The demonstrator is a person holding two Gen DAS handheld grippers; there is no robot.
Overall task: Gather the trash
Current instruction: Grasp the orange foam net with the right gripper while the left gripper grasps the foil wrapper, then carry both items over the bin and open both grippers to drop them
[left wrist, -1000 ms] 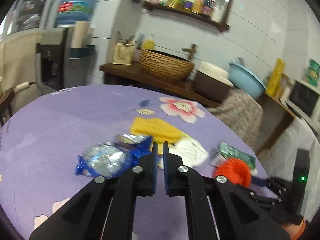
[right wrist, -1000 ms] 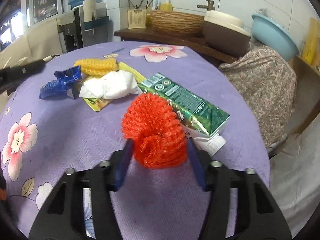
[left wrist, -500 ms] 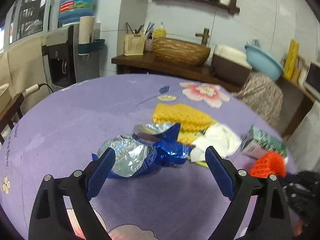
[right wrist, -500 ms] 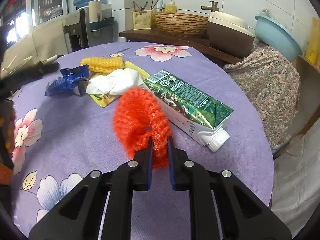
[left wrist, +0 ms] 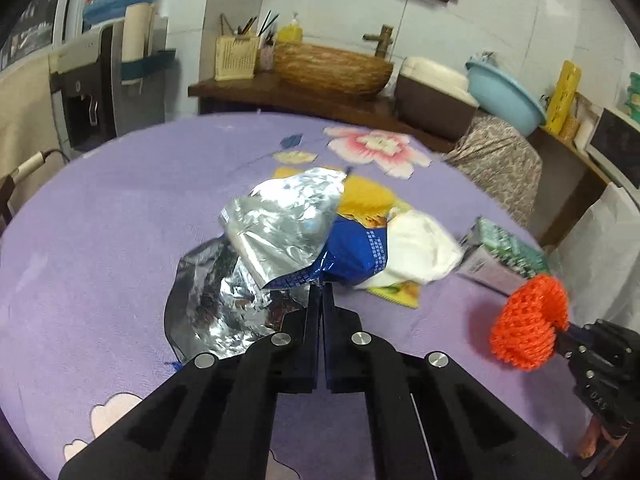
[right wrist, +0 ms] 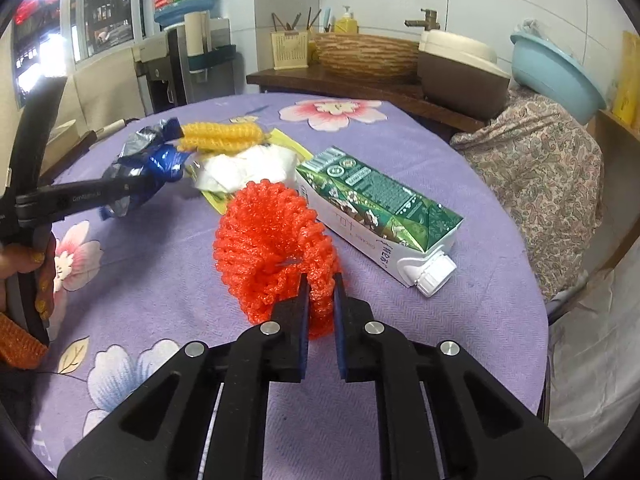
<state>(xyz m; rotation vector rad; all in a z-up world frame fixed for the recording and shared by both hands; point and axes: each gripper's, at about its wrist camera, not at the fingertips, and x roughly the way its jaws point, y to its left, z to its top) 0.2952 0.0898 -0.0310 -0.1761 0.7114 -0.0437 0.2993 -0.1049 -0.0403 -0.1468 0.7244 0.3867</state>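
Left wrist view: at frame centre the left gripper [left wrist: 321, 292] is clenched on the edge of a foil wrapper [left wrist: 276, 232], blue outside and silver inside, lifted over the purple tablecloth [left wrist: 120, 216]. Just right of it lie a white tissue [left wrist: 420, 248] and a yellow net [left wrist: 364, 200]. Right wrist view: the right gripper [right wrist: 320, 292], lower centre, is closing on an orange net [right wrist: 268, 244] pinched between its jaws. A green carton [right wrist: 380, 208] lies right of centre, just beside the net.
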